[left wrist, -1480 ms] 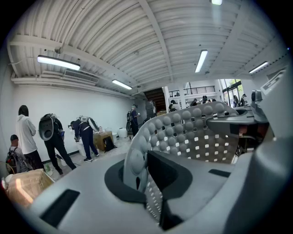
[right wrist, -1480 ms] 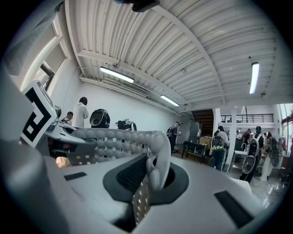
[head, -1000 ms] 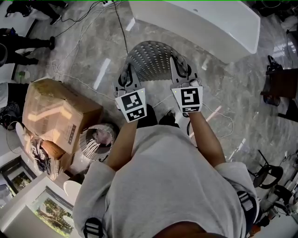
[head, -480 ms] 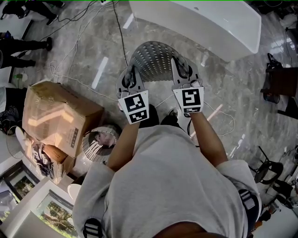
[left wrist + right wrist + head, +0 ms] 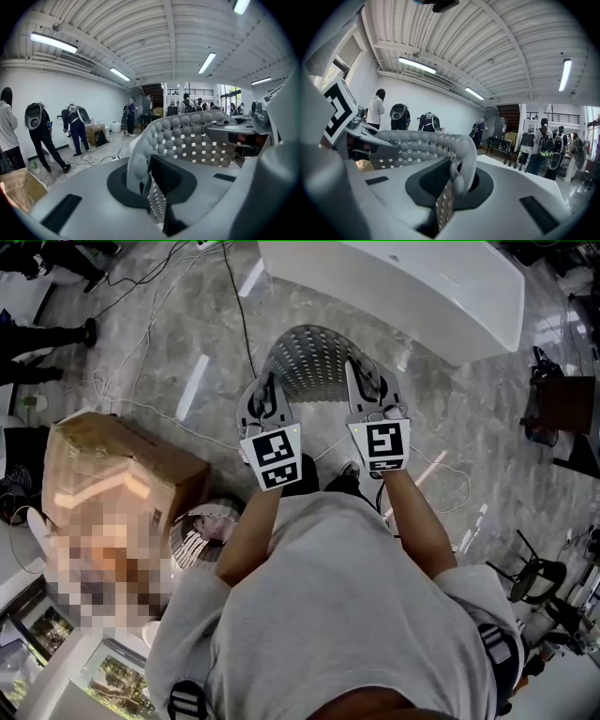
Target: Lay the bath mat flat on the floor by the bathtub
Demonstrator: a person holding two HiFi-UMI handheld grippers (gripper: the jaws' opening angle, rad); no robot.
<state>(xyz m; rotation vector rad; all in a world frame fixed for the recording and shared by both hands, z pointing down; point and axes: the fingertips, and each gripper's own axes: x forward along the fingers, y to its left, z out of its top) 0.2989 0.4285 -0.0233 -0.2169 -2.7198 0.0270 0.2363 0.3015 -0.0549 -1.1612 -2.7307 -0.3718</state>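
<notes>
Holding bath mat [image 5: 309, 357] aloft: our left gripper [image 5: 262, 393] and right gripper [image 5: 367, 382] each pinch its near edge in closed jaws; mat arches ahead between them, bathtub [image 5: 412, 287] beyond. Next, we reckon: lower it, flatten on floor [image 5: 469, 427], release.

Both bare forearms reach forward, side by side. The grey left gripper with a black-and-white marker cube [image 5: 265, 388] and the same kind of right gripper [image 5: 363, 379] point forward and a little down. The jaws of each are clamped on the edge of the grey perforated rubber mat [image 5: 309, 357].
</notes>
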